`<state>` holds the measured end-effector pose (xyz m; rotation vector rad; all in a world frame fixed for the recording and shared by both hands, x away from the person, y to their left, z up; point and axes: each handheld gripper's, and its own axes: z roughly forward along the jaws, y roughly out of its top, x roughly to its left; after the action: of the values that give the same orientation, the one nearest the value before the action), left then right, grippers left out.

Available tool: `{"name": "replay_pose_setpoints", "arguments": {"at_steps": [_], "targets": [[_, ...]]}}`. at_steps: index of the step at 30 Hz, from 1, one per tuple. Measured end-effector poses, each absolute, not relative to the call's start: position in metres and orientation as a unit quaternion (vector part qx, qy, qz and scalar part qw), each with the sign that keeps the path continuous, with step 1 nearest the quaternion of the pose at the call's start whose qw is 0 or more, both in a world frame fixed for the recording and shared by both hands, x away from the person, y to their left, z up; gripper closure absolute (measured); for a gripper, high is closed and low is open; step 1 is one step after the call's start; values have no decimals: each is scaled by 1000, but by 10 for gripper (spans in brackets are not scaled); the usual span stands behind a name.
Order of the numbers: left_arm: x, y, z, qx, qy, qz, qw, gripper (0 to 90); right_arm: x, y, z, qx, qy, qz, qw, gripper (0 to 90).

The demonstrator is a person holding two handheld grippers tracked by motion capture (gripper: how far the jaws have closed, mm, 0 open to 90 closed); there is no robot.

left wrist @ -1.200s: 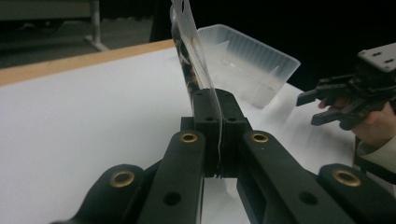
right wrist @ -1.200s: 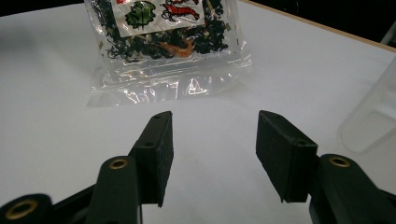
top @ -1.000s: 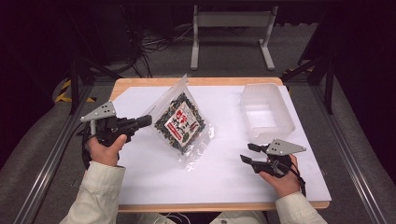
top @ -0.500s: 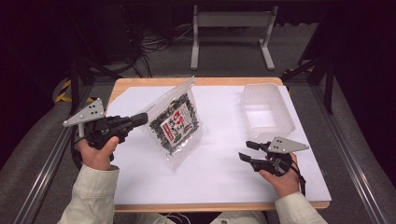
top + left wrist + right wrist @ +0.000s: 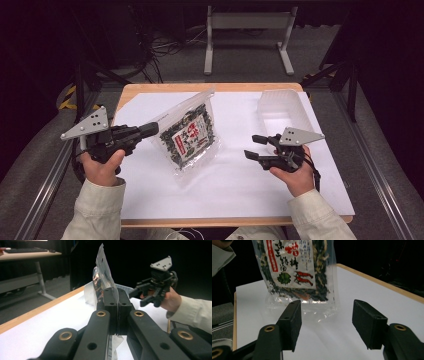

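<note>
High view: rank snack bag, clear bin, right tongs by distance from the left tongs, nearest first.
1. snack bag: pinched in the left tongs, table middle.
2. right tongs: open, beyond the bag's right side.
3. clear bin: far right corner.

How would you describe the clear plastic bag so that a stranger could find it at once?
On the white-covered wooden table, left of the translucent plastic bin, stands a clear plastic bag with dark dried contents. The left gripper pinches its edge. Its white label with red writing sets it apart.
</note>
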<state>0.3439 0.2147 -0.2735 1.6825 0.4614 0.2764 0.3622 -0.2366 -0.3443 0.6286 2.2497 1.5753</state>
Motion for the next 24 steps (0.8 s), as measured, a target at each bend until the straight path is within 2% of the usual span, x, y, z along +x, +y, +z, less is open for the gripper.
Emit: {"name": "replay_pose_setpoints", "arguments": {"at_steps": [10, 17, 24], "targets": [[342, 205, -267, 748, 170, 99, 634, 895, 372, -214, -303, 178, 783, 575, 159, 353], [340, 192, -264, 755, 144, 91, 633, 895, 375, -208, -294, 169, 781, 581, 155, 336], [337, 177, -263, 759, 116, 67, 637, 895, 377, -202, -290, 162, 782, 584, 144, 264]]}}
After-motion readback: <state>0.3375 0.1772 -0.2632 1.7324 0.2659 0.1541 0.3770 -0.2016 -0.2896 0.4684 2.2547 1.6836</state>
